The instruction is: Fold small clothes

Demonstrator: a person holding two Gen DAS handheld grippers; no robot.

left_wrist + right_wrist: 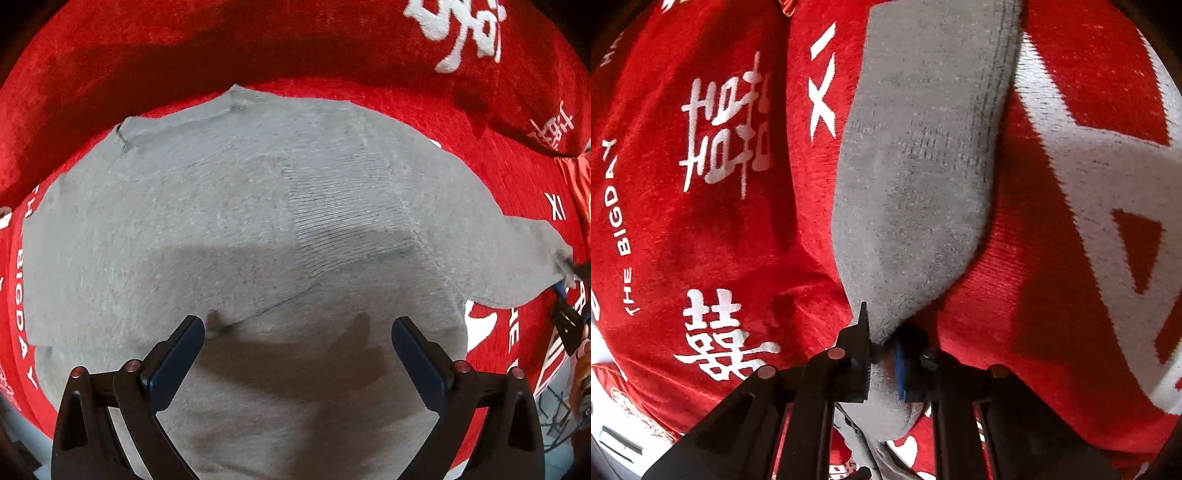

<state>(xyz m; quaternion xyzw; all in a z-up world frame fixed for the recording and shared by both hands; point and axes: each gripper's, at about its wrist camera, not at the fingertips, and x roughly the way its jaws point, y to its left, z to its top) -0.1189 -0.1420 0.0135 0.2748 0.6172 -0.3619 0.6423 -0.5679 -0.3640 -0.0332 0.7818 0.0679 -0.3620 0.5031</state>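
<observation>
A grey sock (pixel 240 221) lies spread on a red blanket (pixel 184 48) with white characters. My left gripper (pixel 297 328) is open just above the sock's near part, its dark fingers (pixel 181 354) wide apart and empty. My right gripper (pixel 882 350) is shut on one end of the grey sock (pixel 912 177), pinching the fabric between its fingers; the sock stretches away from it across the red blanket (pixel 720 229). That gripper also shows at the right edge of the left wrist view (pixel 565 291), holding the sock's end.
The red blanket rises in a thick fold (pixel 332 40) behind the sock. Large white lettering (pixel 1108 177) covers the blanket to the right of the sock. A pale surface (pixel 613 439) shows at the lower left.
</observation>
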